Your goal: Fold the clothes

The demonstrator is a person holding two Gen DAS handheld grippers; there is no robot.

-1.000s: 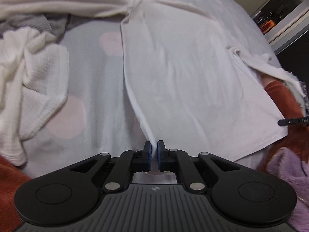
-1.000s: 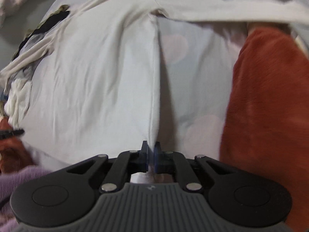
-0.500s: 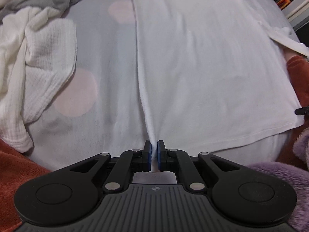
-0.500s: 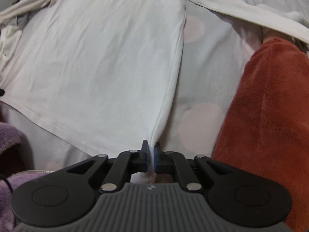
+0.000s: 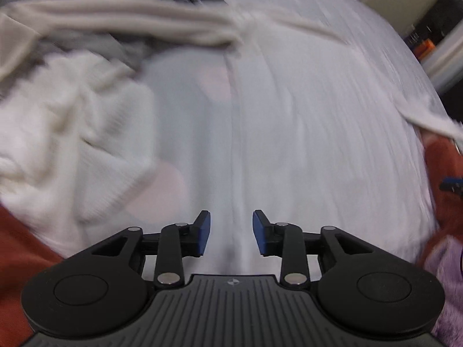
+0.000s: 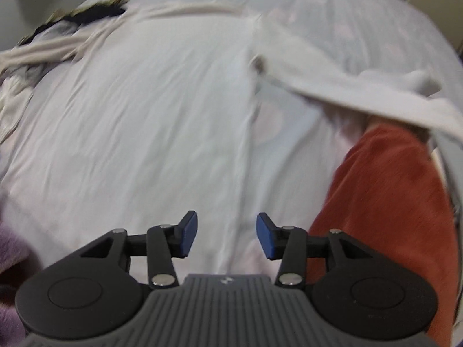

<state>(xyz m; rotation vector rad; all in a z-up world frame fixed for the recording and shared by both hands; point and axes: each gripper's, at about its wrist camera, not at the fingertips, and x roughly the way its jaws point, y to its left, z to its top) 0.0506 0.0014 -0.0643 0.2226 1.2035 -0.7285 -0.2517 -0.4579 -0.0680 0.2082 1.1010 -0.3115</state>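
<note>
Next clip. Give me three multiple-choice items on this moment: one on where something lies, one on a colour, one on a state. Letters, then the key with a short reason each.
1. In the right wrist view, the rust-orange blanket lies where relative to the white long-sleeved shirt?
A. right
B. left
C. on top

2. The pads on the left tongs are:
A. red
B. blue
C. yellow

3. The right tongs are:
A. shut on the shirt
B. open, empty
C. shut on the blanket

Key: 1 A, blanket fills the right edge. 2 B, blue faces show. 3 B, fingers stand apart, shirt edge lies loose between them.
</note>
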